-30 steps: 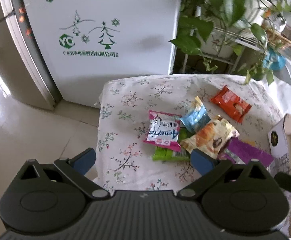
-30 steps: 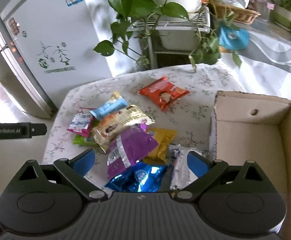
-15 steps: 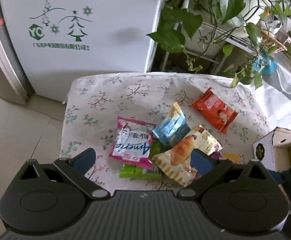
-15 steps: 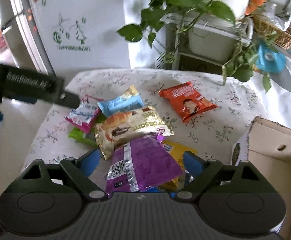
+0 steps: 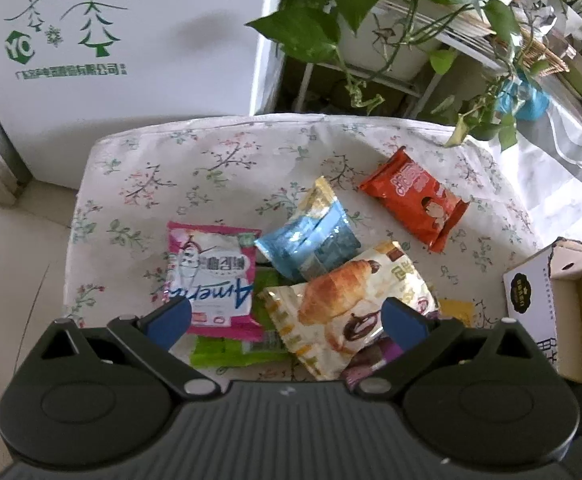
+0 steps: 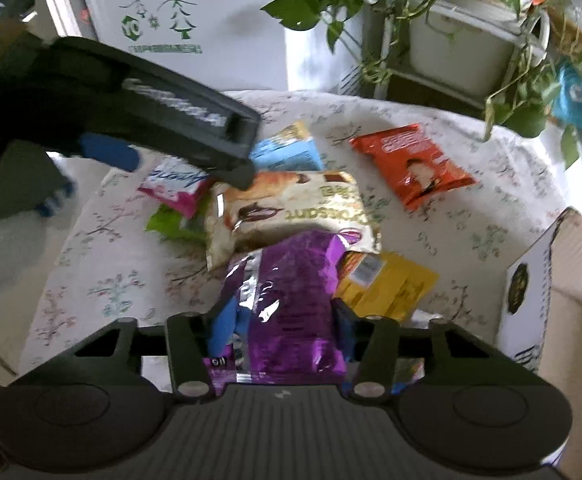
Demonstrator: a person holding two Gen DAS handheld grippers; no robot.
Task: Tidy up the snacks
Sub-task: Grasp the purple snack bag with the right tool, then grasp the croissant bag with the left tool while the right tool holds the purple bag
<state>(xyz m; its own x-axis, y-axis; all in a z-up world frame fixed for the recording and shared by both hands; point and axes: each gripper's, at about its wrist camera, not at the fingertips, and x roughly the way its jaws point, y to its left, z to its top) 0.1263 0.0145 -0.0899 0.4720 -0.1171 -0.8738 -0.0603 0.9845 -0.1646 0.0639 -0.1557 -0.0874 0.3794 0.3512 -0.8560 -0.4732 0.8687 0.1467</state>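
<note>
Several snack packets lie in a heap on a table with a floral cloth [image 5: 211,168]. My right gripper [image 6: 283,328] is shut on the near end of the purple packet [image 6: 287,288], which rests on a yellow packet [image 6: 387,284] and a croissant packet [image 6: 291,208]. Open and holding nothing, my left gripper [image 5: 287,312] hovers over the pink packet [image 5: 211,276], the green packet [image 5: 231,350] and the croissant packet [image 5: 347,300]. A blue packet [image 5: 311,240] and a red packet [image 5: 415,196] lie farther back. At the right stands an open cardboard box [image 6: 571,264].
A white fridge [image 5: 131,40] stands behind the table on the left. A metal stand with trailing green plants [image 5: 371,20] is behind it on the right. Pale floor [image 5: 19,248] lies left of the table. The box [image 5: 563,280] sits at the table's right edge.
My right gripper's jaws have shut on the purple packet after standing wide. Both grippers have come down closer to the heap, and the left one now reaches over it in the right wrist view.
</note>
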